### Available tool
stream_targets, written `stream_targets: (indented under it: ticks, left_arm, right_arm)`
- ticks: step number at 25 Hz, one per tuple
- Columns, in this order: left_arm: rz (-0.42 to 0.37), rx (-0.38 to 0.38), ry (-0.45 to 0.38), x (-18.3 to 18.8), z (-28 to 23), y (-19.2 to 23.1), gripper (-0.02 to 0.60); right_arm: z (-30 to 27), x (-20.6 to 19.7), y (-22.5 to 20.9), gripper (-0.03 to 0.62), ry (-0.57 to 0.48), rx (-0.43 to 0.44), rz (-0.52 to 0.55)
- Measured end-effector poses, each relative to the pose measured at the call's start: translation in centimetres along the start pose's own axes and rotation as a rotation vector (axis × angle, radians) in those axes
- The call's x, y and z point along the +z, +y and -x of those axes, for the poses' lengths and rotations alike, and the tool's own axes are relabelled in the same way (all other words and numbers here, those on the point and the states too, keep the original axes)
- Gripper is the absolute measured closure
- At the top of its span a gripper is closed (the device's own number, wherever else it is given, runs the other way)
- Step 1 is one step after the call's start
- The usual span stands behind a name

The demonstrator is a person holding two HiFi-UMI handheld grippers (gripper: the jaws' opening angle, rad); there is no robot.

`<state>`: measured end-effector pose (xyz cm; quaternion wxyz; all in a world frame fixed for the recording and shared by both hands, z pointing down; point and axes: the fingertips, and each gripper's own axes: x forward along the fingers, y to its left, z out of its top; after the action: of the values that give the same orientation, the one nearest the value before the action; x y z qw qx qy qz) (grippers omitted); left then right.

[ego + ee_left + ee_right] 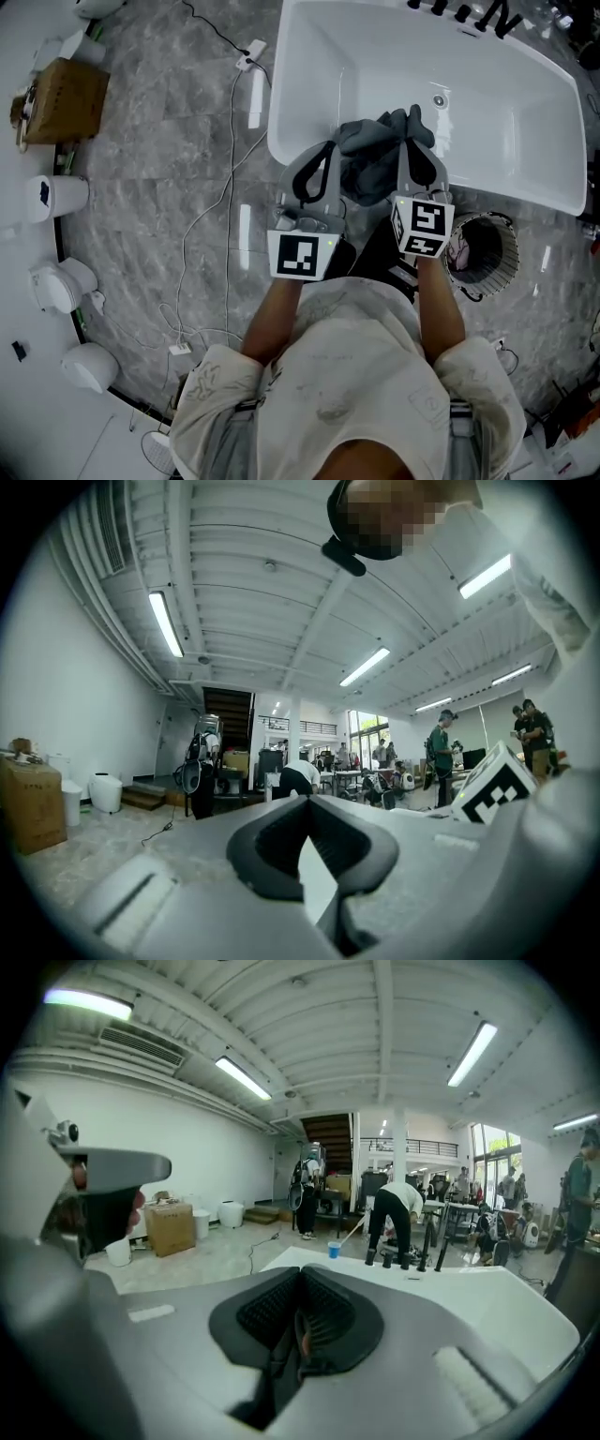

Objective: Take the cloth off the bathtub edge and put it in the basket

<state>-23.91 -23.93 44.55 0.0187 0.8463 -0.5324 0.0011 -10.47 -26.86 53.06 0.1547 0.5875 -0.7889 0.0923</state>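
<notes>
A dark grey cloth (370, 159) is bunched on the near edge of the white bathtub (525, 192), and one fold stands up in a peak. My right gripper (410, 141) is at that peak with its jaws closed on the cloth. In the right gripper view the pads meet at the right gripper (300, 1274), with a dark fold below them. My left gripper (330, 148) sits at the cloth's left side. In the left gripper view its tips touch at the left gripper (305, 801) and no cloth shows between them. The round wire basket (487, 246) stands on the floor to the right, beside the tub.
A white cable (220, 187) trails over the grey marble floor on the left. A cardboard box (64, 98) and white containers (56, 197) line the left wall. Taps (464, 11) stand at the tub's far rim. Several people stand in the background of both gripper views.
</notes>
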Motion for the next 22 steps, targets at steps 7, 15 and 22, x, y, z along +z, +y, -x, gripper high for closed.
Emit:
stream_targets:
  ticks: [7,15,22]
  left_arm:
    - [-0.014,-0.009,-0.096,4.4,-0.4,0.0,0.581]
    - [-0.037,-0.045,-0.181,8.4,-0.5,-0.7,0.581]
    - [-0.057,-0.078,-0.249,11.5,-0.4,-1.0,0.581]
  right_arm:
    - [2.8,6.7,-0.5,0.582,-0.131,-0.033,0.022]
    - [6.0,13.9,-1.3,0.583,-0.290,-0.095,0.066]
    - [8.4,20.0,-1.3,0.583,-0.419,-0.135,0.119]
